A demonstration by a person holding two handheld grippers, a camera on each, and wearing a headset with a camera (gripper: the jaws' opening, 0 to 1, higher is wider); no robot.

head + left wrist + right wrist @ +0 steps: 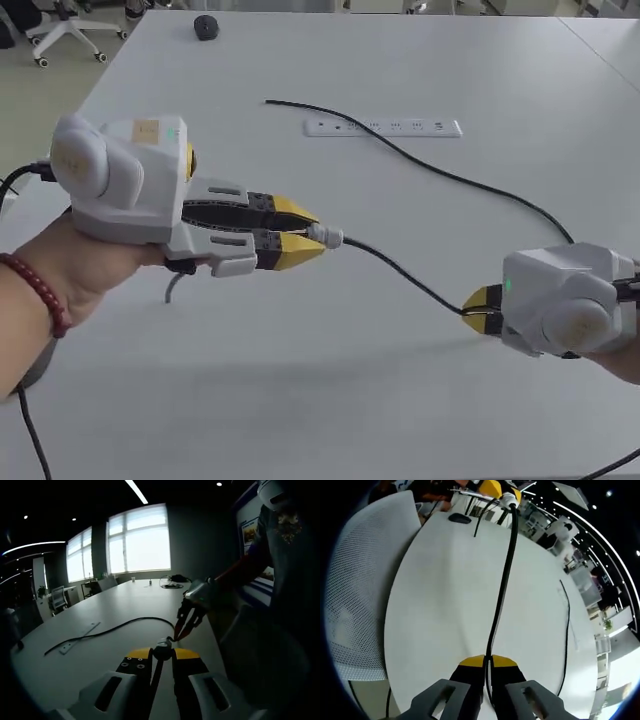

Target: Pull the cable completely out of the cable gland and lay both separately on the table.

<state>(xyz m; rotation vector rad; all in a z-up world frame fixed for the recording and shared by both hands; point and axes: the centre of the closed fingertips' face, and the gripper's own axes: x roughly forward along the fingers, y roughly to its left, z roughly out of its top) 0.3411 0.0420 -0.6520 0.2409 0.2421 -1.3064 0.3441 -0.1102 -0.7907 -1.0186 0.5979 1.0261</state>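
Your left gripper (300, 233) clamps the hard little gland (327, 237) while your right gripper (481, 308) pinches the thin, limp cable (400, 270), which probably pulls better gripped nearer the gland.

White table (300, 390): long, matte, evenly lit. Past its far-left corner there is greenish floor (30, 95) and 1 white swivel chair (62, 32) on castors. Left gripper view: the room is dim, with 2 large window banks (144, 539) on the far wall (daylight, panes blown out). A strip light (136, 490) and small round spots (218, 484) are on the dark ceiling. An office chair (59, 599) stands by the table's left edge. Right gripper view: a white mesh chair back (360, 590) is beside the table's edge, with ceiling lights (609, 493) overhead.
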